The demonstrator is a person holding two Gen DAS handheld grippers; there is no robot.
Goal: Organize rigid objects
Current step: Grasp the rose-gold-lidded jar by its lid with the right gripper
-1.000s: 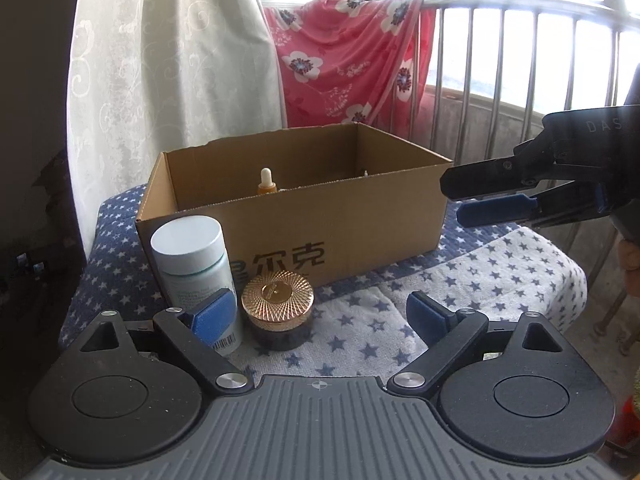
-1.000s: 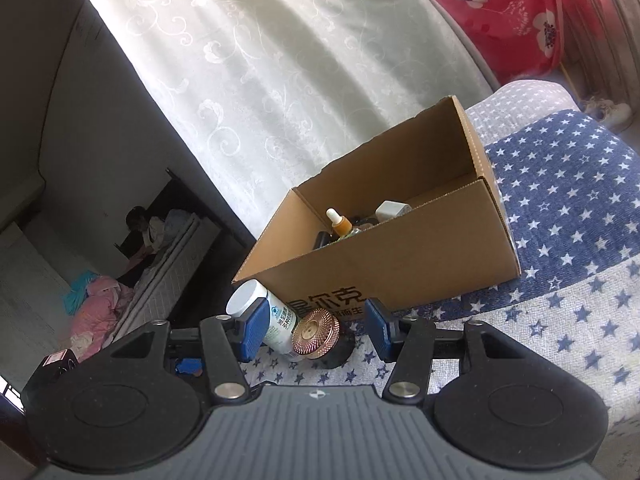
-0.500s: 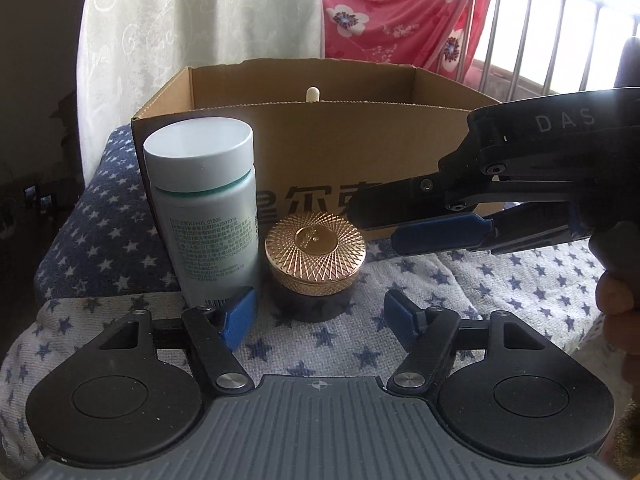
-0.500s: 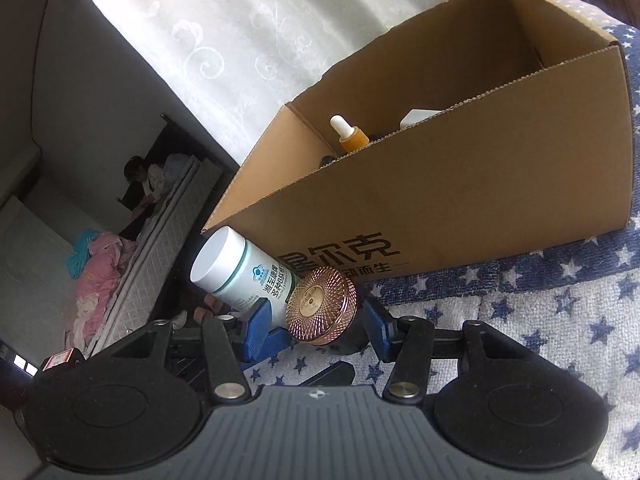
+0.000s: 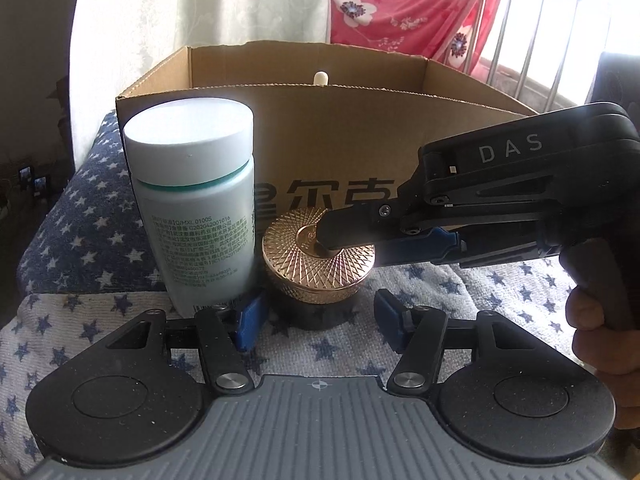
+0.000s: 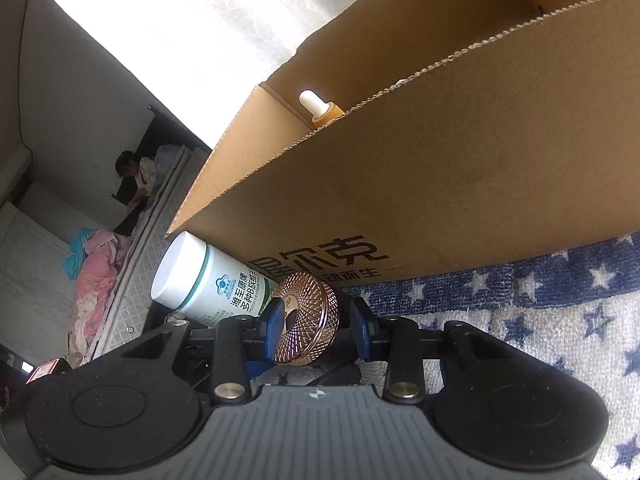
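Note:
A jar with a gold patterned lid (image 5: 308, 268) stands on the star-print cloth, in front of a cardboard box (image 5: 340, 148). A white bottle (image 5: 196, 208) stands upright against the jar's left side. My left gripper (image 5: 320, 322) straddles the jar's dark base. Its jaws are closing, with a gap still showing at each pad. My right gripper (image 5: 352, 242) reaches in from the right, its upper finger lying over the middle of the lid. In the right wrist view the jar (image 6: 316, 312) sits between the closing jaws of that gripper (image 6: 316, 326). The bottle (image 6: 208, 280) and box (image 6: 440, 180) lie behind.
A dropper bottle (image 5: 321, 79) stands inside the box, its white tip showing above the rim. A white curtain (image 5: 240, 8), a red floral cloth (image 5: 400, 4) and a metal railing (image 5: 536, 40) are behind. A hand (image 5: 592, 328) holds the right gripper's handle. The star cloth (image 5: 80, 220) drops off at the left.
Both grippers have come down and closer to the jar. The right gripper has slid left until its upper finger covers the lid, and both pairs of jaws have narrowed around the jar.

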